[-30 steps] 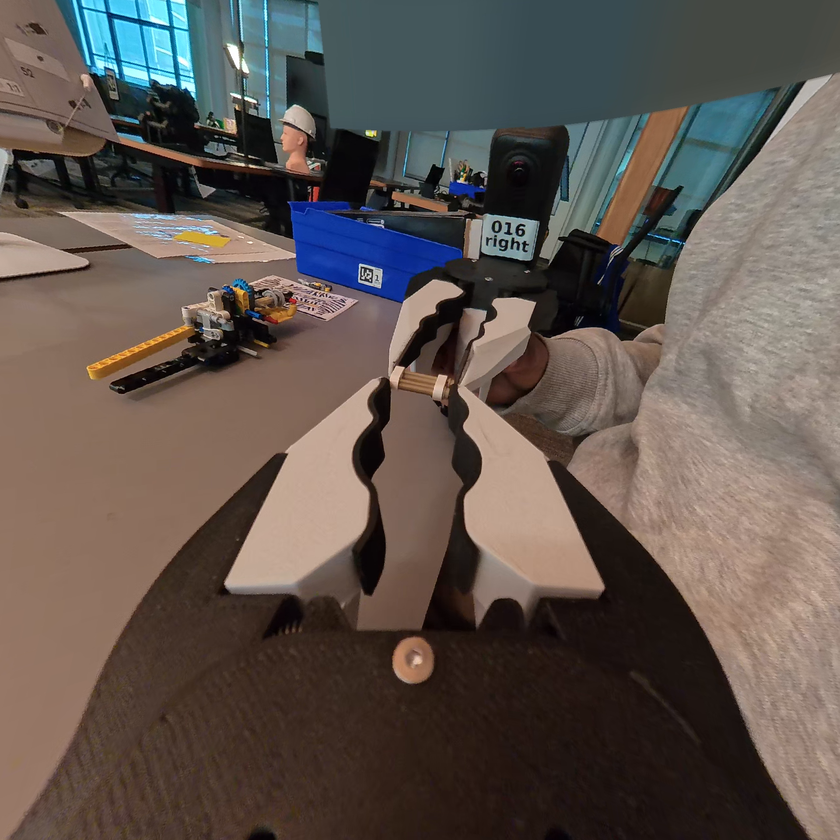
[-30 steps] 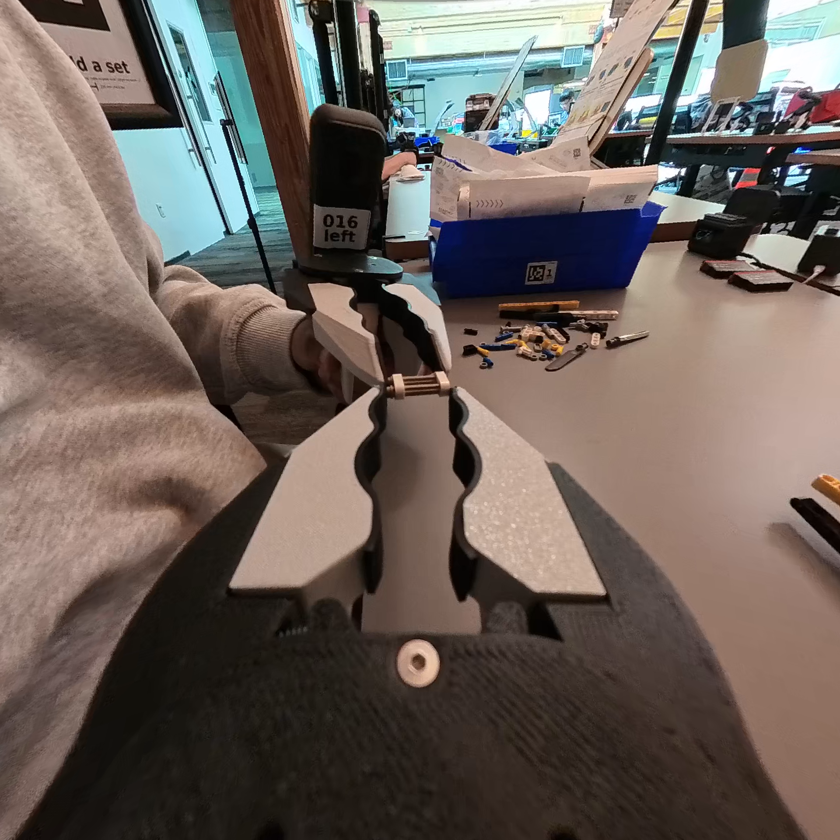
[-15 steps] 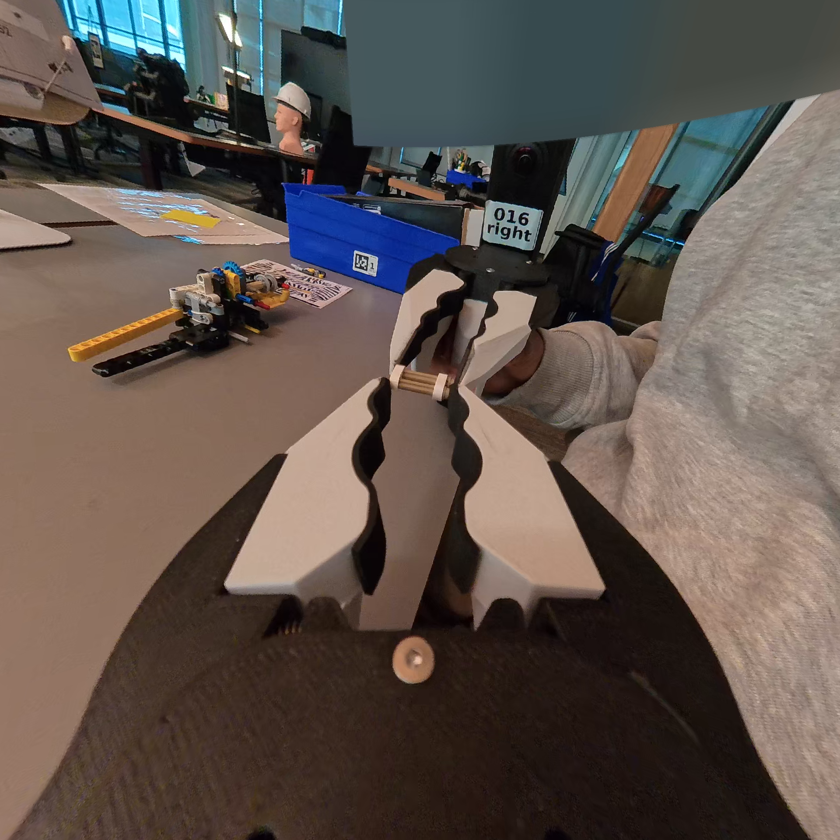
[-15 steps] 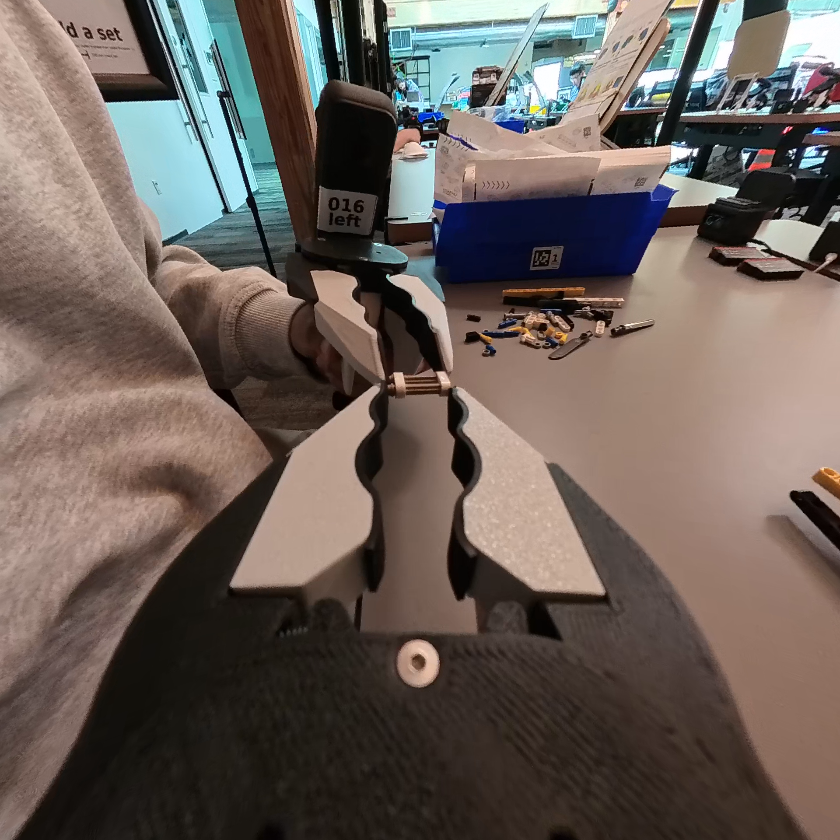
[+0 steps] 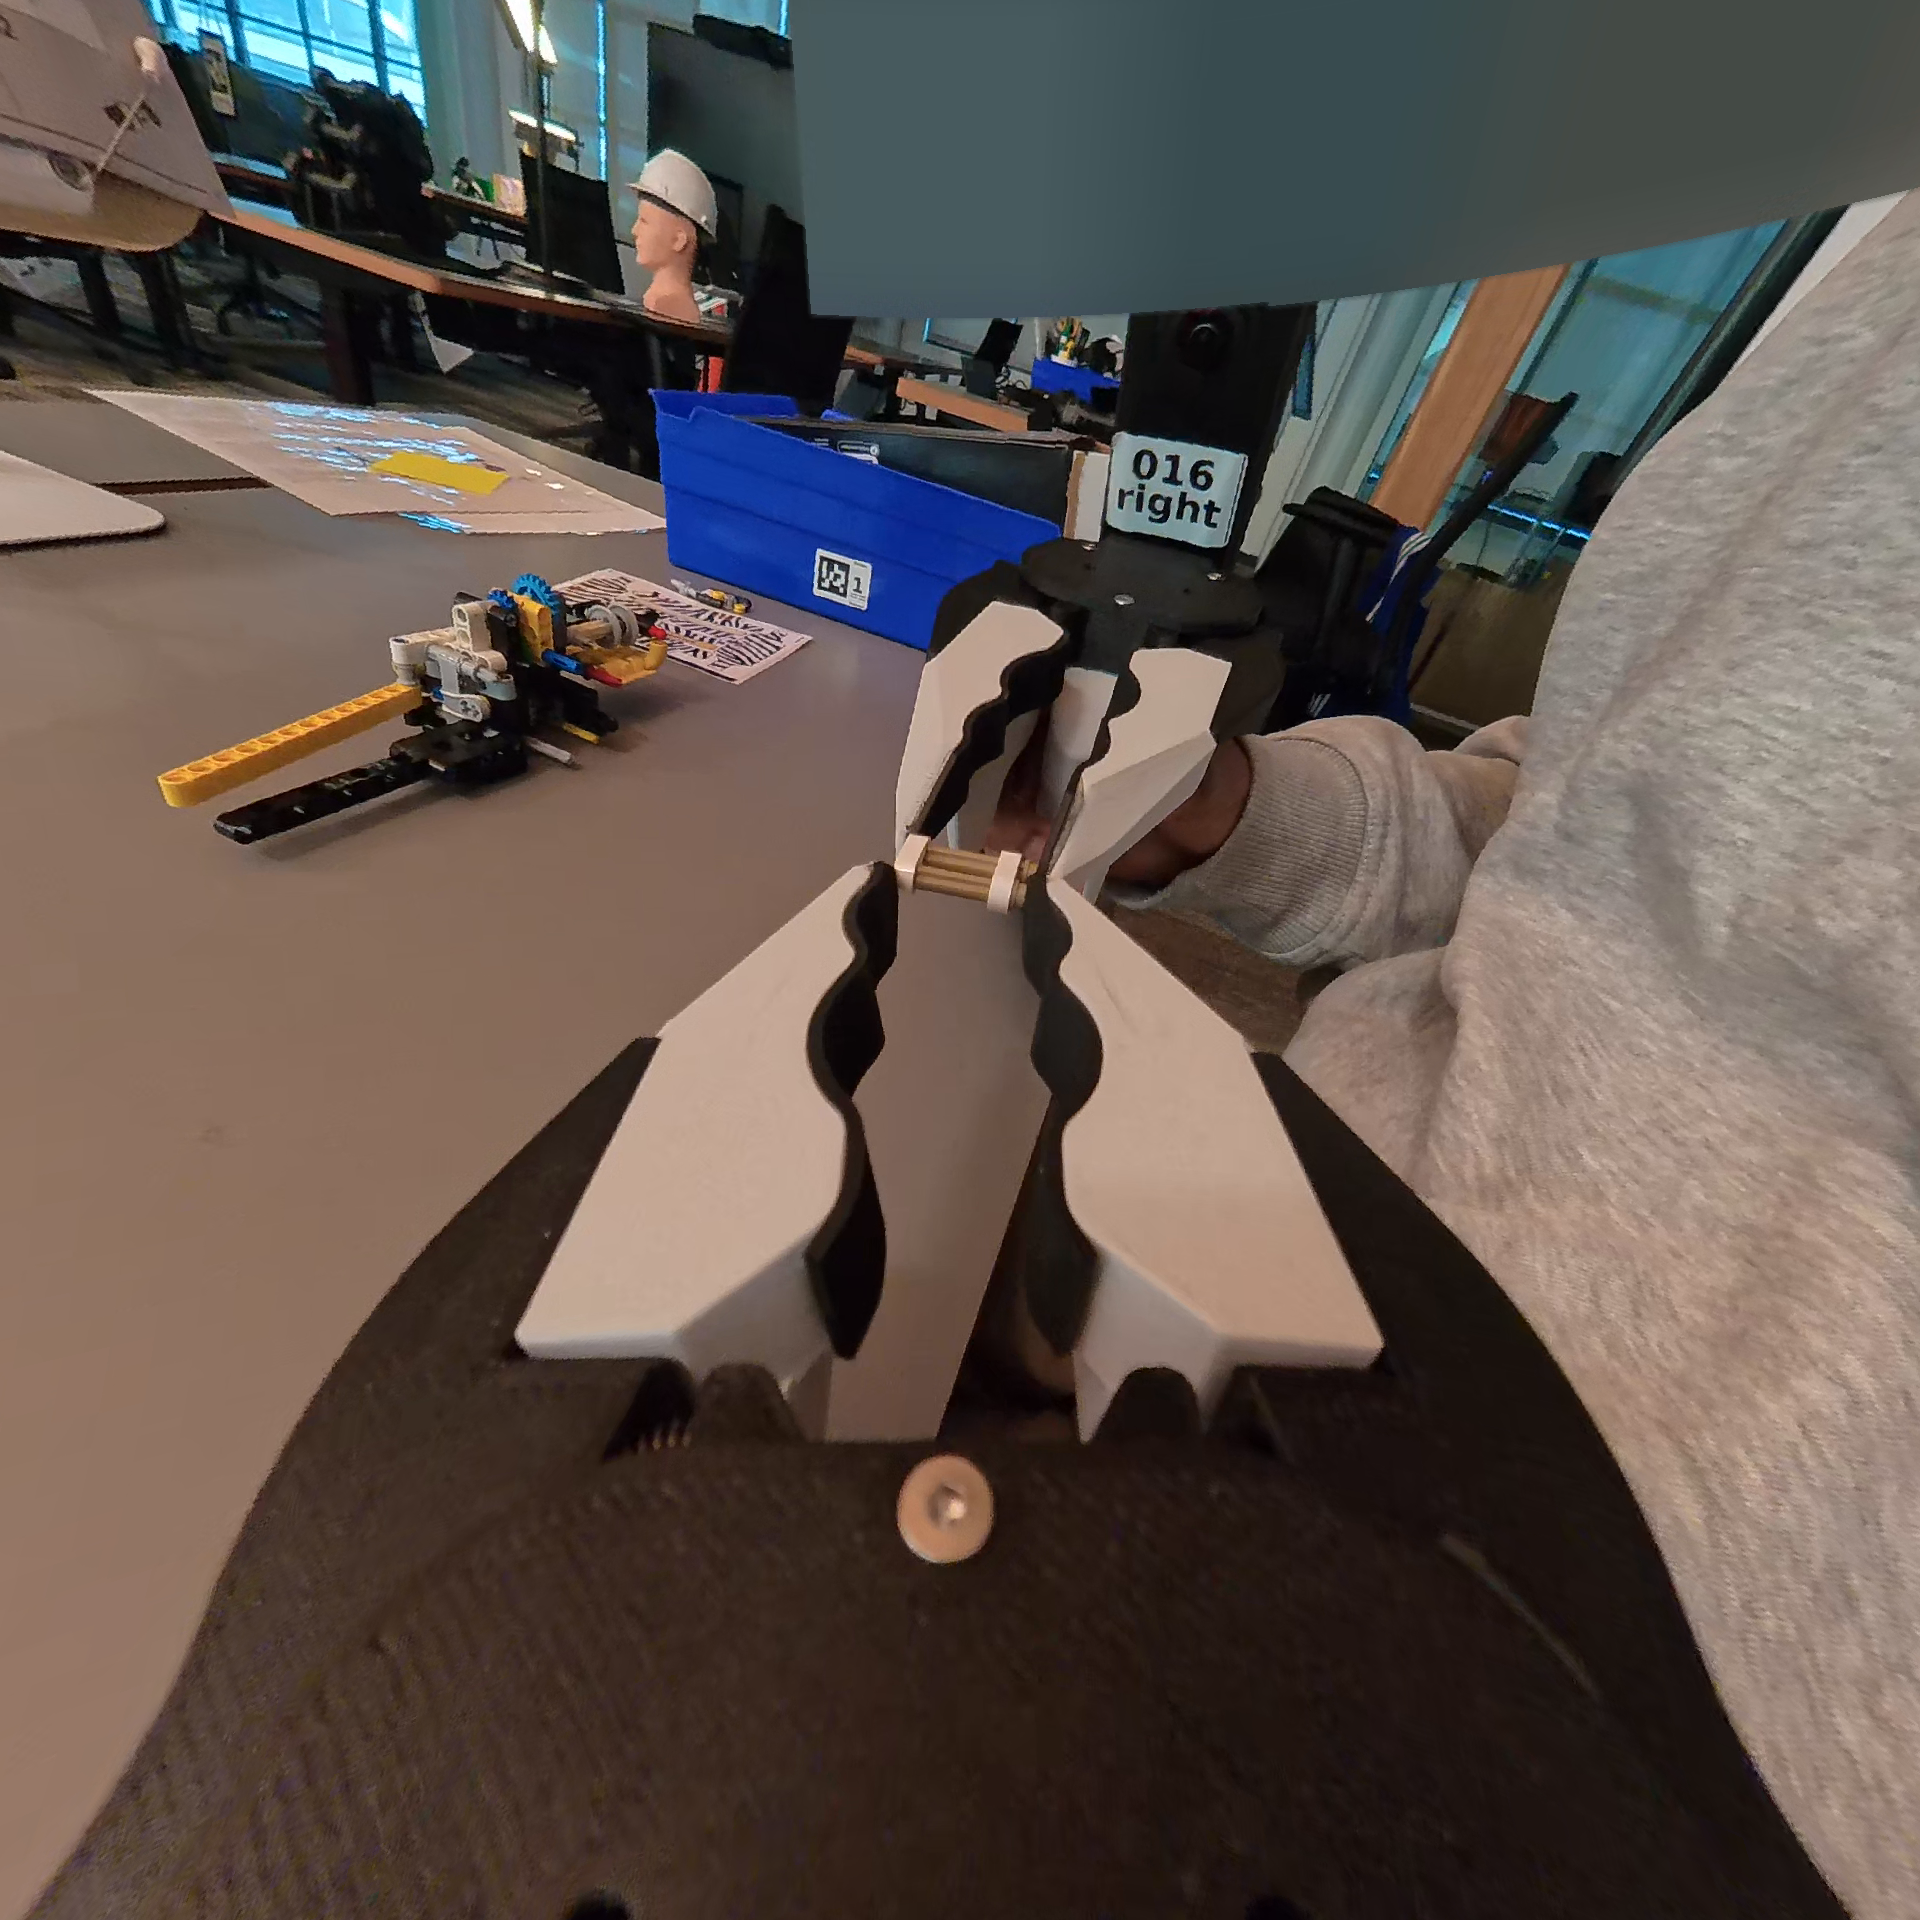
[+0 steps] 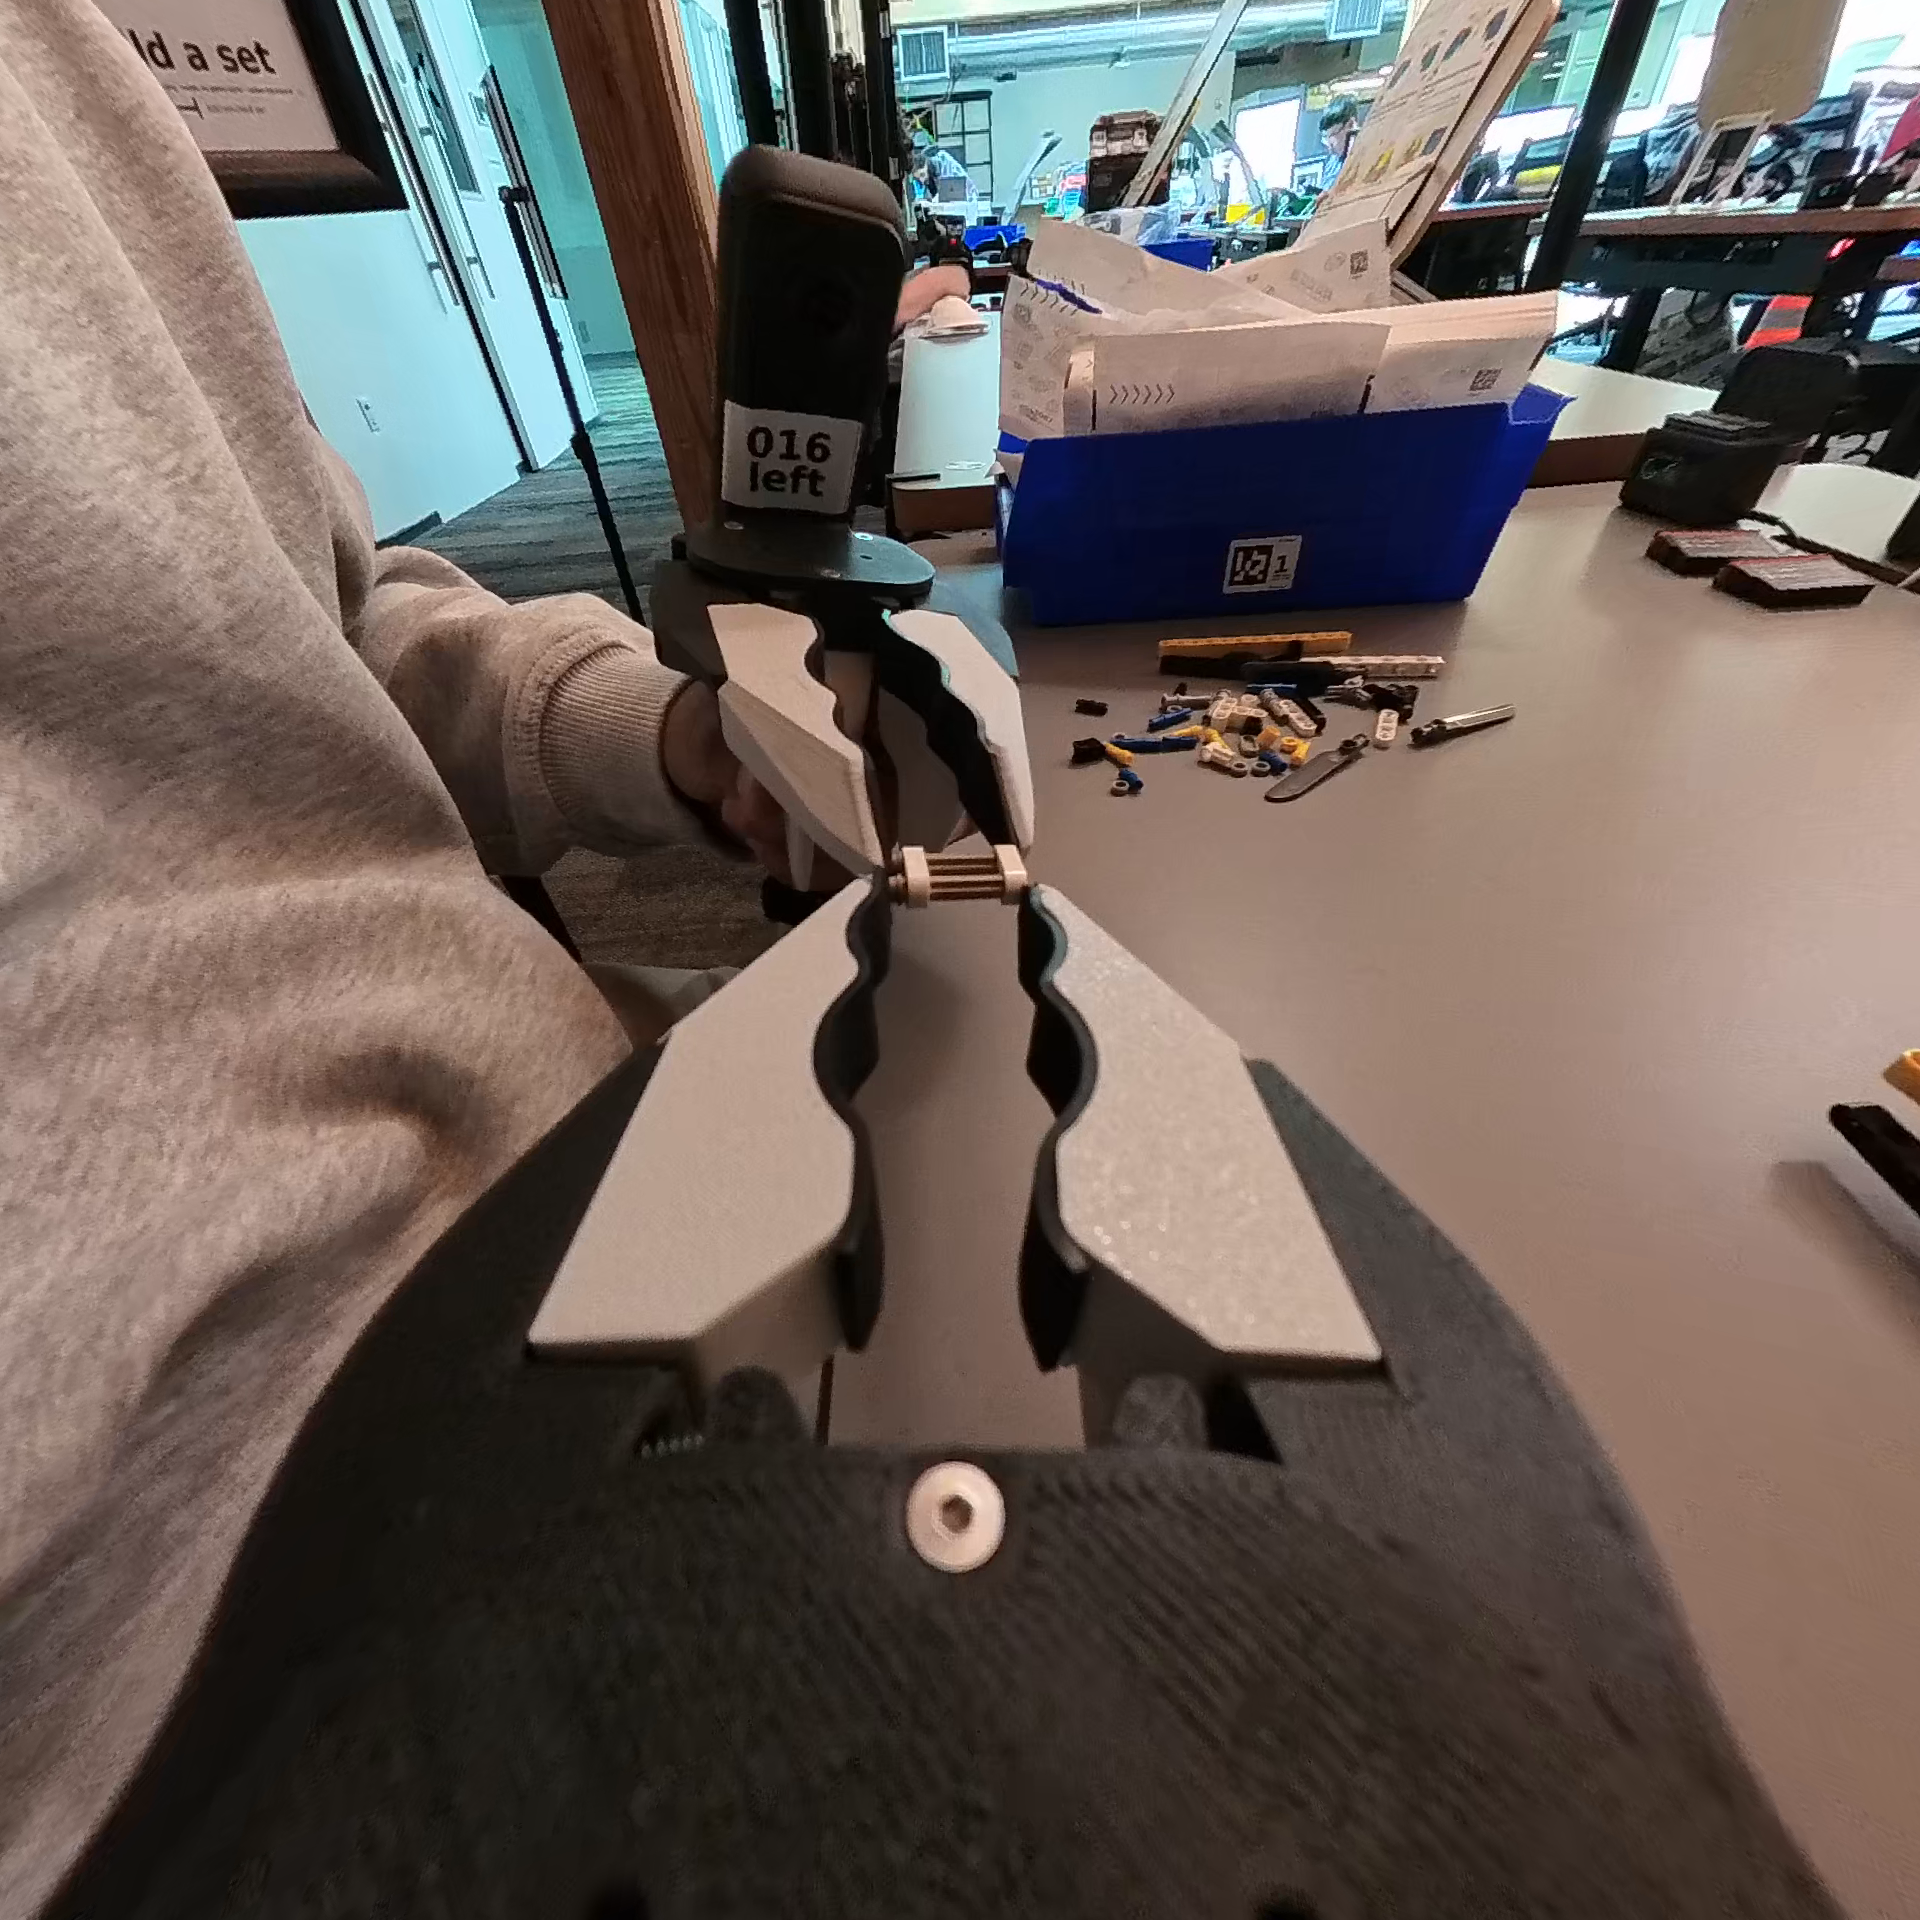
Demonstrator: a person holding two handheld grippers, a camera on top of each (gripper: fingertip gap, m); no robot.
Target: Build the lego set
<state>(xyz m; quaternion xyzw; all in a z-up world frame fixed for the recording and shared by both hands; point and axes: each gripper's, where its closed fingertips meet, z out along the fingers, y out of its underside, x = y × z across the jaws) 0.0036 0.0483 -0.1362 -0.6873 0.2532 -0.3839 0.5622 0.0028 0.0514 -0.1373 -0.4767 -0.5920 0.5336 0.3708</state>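
Note:
A short tan axle with a white bush at each end [image 5: 961, 876] hangs in the air above the table's near edge. My left gripper [image 5: 961, 885] and my right gripper [image 6: 956, 883] face each other tip to tip, and both are closed on this axle piece [image 6: 958, 871]. The right gripper [image 5: 987, 844] shows across from the left one, and the left gripper [image 6: 948, 854] shows in the right wrist view. The partly built model [image 5: 499, 686], with a yellow and a black beam sticking out, stands on the grey table to the left.
A pile of loose small pieces [image 6: 1247, 727] lies near a blue bin [image 6: 1247, 520] holding paper bags. The blue bin [image 5: 790, 520] and a printed sheet [image 5: 717, 634] are behind the model. The person's grey sleeves flank both grippers. The model's beam ends [image 6: 1886, 1143] show at the right edge. Both grippers' tips are close together, under 4 cm apart.
Both grippers have drifted slightly together while staying closed on the axle piece. The background has shifted a little in both views. The grip looks the same.

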